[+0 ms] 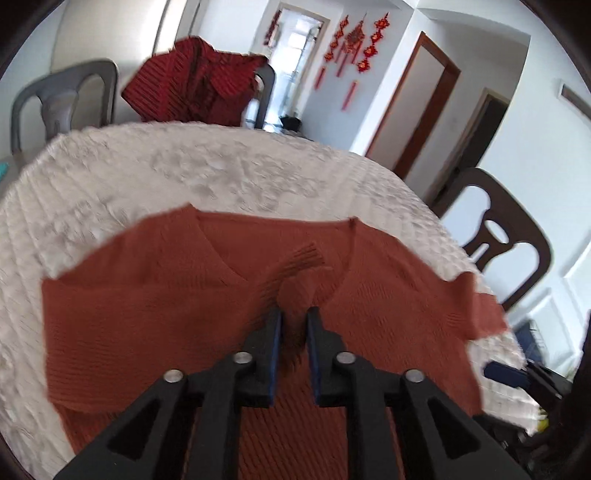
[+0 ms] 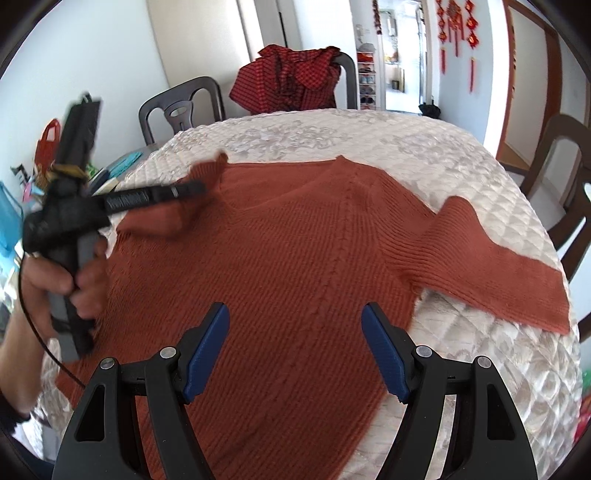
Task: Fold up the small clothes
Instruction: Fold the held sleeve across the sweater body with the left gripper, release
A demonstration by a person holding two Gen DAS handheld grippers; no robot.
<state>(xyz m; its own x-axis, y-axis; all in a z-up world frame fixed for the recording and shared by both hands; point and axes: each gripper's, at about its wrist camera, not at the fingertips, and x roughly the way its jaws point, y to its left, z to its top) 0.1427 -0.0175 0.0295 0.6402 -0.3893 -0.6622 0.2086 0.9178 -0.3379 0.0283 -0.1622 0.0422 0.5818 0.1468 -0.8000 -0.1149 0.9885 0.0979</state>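
Sweater: a rust-orange ribbed V-neck sweater (image 2: 295,258) lies spread flat on the table, neckline toward twelve o'clock in the right wrist view, hem toward six.
Right sleeve: one sleeve (image 2: 498,266) stretches flat over the quilt toward three o'clock, its cuff near the table edge.
Left sleeve: the other sleeve (image 1: 295,273) is lifted off the body and carried across the chest; its ribbed cuff stands just past the tool's tips at twelve o'clock in the left wrist view.
Left gripper: the left gripper (image 1: 294,314) has its blue pads close together with sleeve fabric bunched between them; the blur leaves it likely, not certain, that they are pinching it.
Left hand: a hand (image 2: 62,280) grips the tool's handle at nine o'clock in the right wrist view.
Right gripper: the right gripper (image 2: 293,314) hangs over the sweater's lower body, jaws spread wide, nothing between them.
Table cover: a cream quilted cloth (image 2: 461,155) covers the round table under the sweater.
Chairs: a dark chair (image 2: 184,110) stands at eleven o'clock; another (image 2: 347,74) at twelve carries a red checked garment (image 2: 291,81).
Wall: red hanging ornaments (image 2: 456,26) at one o'clock.
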